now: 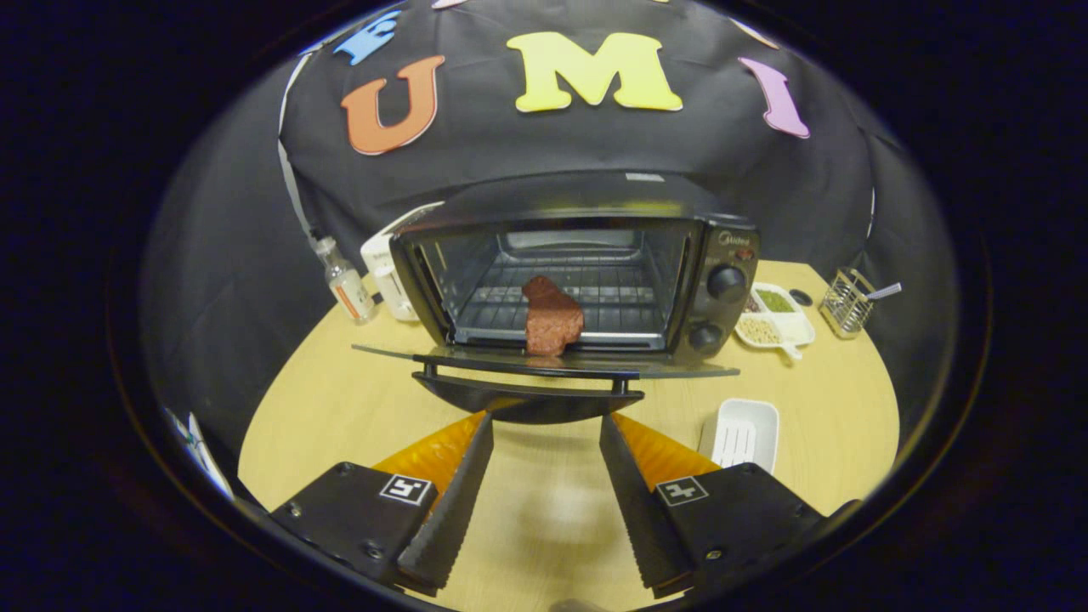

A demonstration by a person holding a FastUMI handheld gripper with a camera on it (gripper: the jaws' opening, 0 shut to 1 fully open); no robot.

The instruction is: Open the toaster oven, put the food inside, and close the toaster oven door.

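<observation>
- Gripper point(546, 418) is seen nearest the camera, fingers spread wide with nothing held between them; only bare table point(340, 408) lies in the gap.
- Fingertips point(484, 425) are placed just short of the toaster oven point(578, 272), close under its door handle point(527, 374); contact cannot be told.
- Toaster oven door point(544, 361) is dropped fully open, lying flat toward the gripper.
- Food point(551, 318), a reddish-brown chunk, is seen inside the toaster oven at the front edge of the rack, just behind the open door.
- Two knobs point(727, 282) are seen on the toaster oven's right panel.
- White ribbed dish point(741, 435) is placed in front of the toaster oven, off to its right, beside the right finger.
- Divided tray point(773, 319) with grains is set just right of the toaster oven; wire holder point(846, 302) farther right.
- Small bottle point(344, 280) and white container point(387, 263) are seen left of the toaster oven.
</observation>
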